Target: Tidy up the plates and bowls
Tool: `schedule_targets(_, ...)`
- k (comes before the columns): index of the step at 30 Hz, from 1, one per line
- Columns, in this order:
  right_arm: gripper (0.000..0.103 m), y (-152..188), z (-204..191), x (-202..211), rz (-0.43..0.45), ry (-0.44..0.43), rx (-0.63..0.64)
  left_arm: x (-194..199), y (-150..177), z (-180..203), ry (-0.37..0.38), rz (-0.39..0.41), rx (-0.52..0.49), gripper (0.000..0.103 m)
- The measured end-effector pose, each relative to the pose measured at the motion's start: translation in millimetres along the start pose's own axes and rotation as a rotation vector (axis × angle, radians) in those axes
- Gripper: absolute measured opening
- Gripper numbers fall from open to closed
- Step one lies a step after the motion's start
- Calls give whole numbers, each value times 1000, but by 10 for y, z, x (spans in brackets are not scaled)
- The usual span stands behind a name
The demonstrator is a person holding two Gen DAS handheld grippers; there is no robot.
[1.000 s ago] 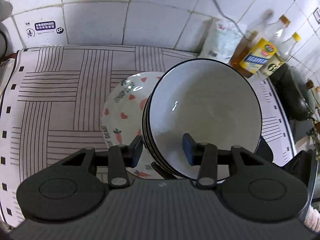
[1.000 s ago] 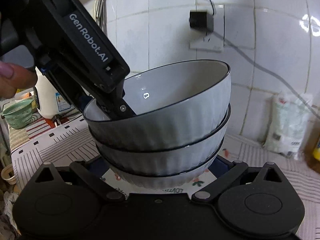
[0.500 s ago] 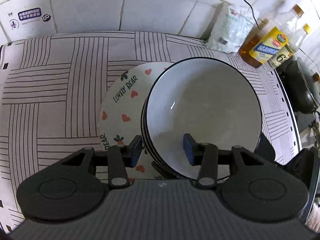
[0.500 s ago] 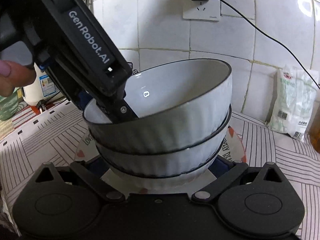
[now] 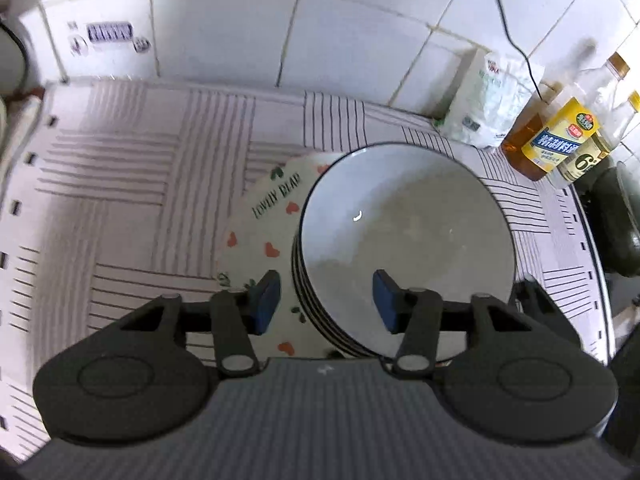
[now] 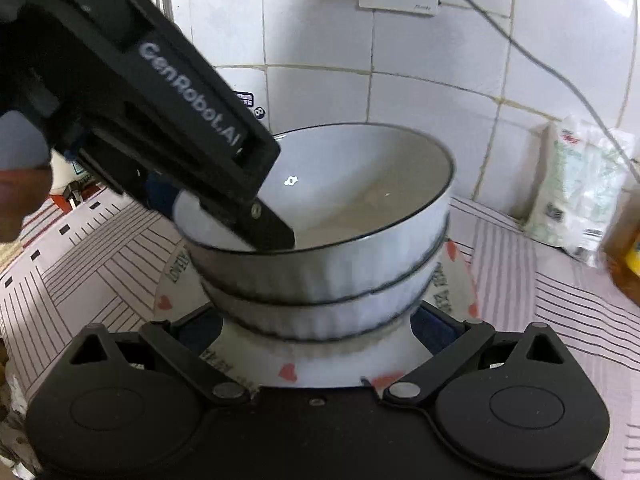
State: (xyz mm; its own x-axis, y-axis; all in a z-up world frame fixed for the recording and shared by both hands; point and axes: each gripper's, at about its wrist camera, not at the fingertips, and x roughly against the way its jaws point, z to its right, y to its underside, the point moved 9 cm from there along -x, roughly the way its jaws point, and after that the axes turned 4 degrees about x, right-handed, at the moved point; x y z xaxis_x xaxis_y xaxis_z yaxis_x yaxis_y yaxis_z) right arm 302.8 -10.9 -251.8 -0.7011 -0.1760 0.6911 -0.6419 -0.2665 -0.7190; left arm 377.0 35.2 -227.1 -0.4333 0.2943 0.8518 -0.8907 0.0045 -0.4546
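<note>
on the striped cloth (image 5: 132, 184), a stack of grey bowls (image 6: 332, 256) sits on the heart plate (image 5: 264, 232). the left gripper (image 5: 326, 300) is opening, its pads astride the stack's rim and apart from it. the right gripper (image 6: 316, 330) stands wide at both sides of the lowest bowl; i cannot tell if it presses.

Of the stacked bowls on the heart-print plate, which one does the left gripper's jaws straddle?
The top bowl of the stack: the left gripper has one finger inside it and one outside its rim, jaws opening. The lower bowls sit nested beneath, on the plate.
</note>
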Motion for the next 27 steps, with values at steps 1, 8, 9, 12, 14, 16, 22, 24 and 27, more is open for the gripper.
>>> schedule_targets(1,101,14,-8,74,-6,2,0,72,-15,6,-7,21,-1,56)
schedule_targets(8,102,92,69,569,16,7,-94,581,16,138,-52,170,-52,64)
schedule_targets(9,102,98,104,639,17,20,-102,636,46,167,-64,181,-62,64)
schedule_targets(12,102,112,191,867,6,62,-144,810,136,265,-82,206,-89,67)
schedule_targets(14,103,147,215,958,-42,26,-186,929,216,334,-91,221,-114,71)
schedule_targets(16,103,239,257,1060,-80,-19,-230,1028,291,398,-98,235,-135,71)
schedule_targets(22,103,365,445,1469,-98,129,-250,1340,481,546,-87,253,-127,81)
schedule_targets(24,103,355,478,1628,-88,162,-250,1462,548,602,-73,263,-126,84)
schedule_targets(27,103,282,549,1859,-62,201,-254,1627,654,650,-75,277,-128,89)
